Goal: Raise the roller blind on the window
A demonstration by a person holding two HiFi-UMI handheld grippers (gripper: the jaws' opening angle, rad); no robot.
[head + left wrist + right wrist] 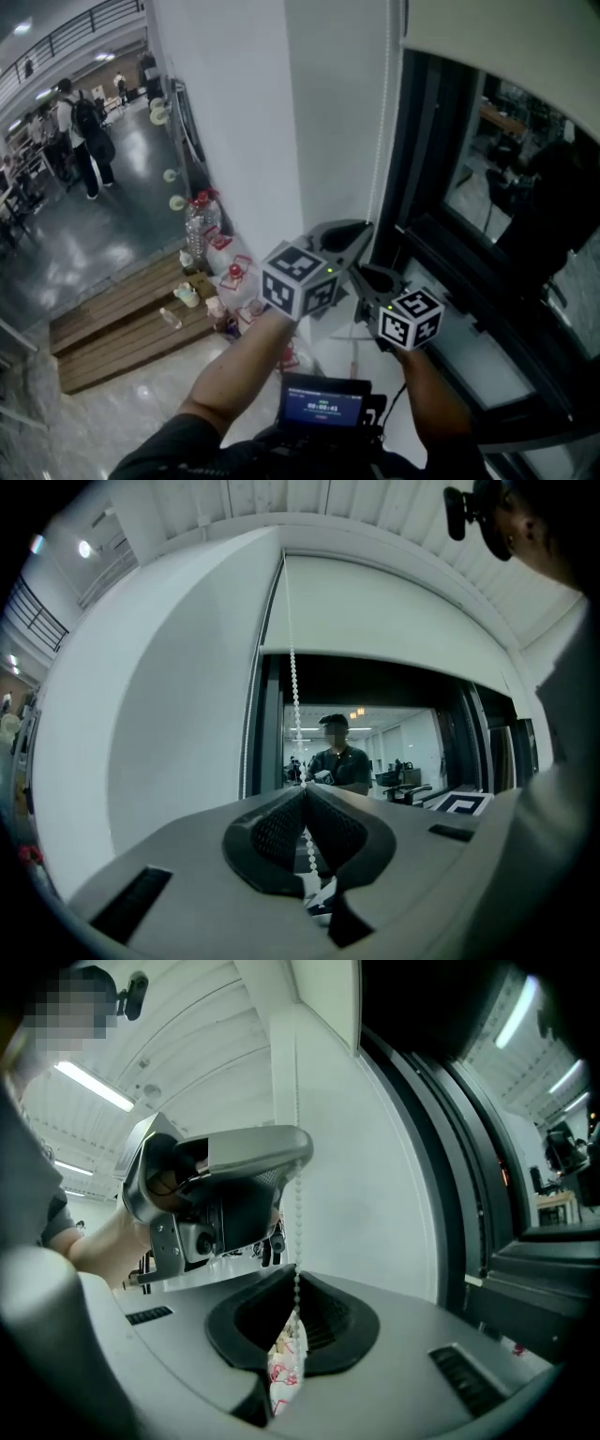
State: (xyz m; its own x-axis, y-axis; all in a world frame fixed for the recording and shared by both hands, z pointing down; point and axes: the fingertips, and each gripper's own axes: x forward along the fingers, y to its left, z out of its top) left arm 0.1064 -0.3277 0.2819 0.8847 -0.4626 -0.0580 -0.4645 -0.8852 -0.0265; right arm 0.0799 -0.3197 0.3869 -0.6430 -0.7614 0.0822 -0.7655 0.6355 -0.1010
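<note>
- Pulling the bead chain down is the step in hand, as I judge it, with both grips set on it beside the white wall [253, 122].
- My left fingers [305, 797] are shut on the chain [295, 691], which drops from the top of the frame and passes straight between the pads.
- My right fingers [295, 1286] are clamped on the chain [298, 1147] too, just under the left ones, seemingly on the same strand.
- From the head view, the left fingers [364, 232] sit a little higher than the right fingers [364, 275], both level and close to the chain [380, 141].
- The blind [384, 607] hangs over the upper part of the window [394, 742], with the glass below its bottom edge uncovered, so part of the raise looks done.
- Next I would draw the strand down smoothly, then let one grip go and take it higher up while the other holds tension. I would pull straight along the chain, not outward.
- Wall: flat, matte white.
- Chain: small round white beads on a thin cord, slippery-looking and easy to lose from a loose pinch.
- Pads: dark, finely ribbed rubber set in smooth grey plastic shells.
- Blind: pale, plain sheet with a straight lower hem.
- Window: dark, hard-edged frame [422, 234] around glossy, reflective glass.
</note>
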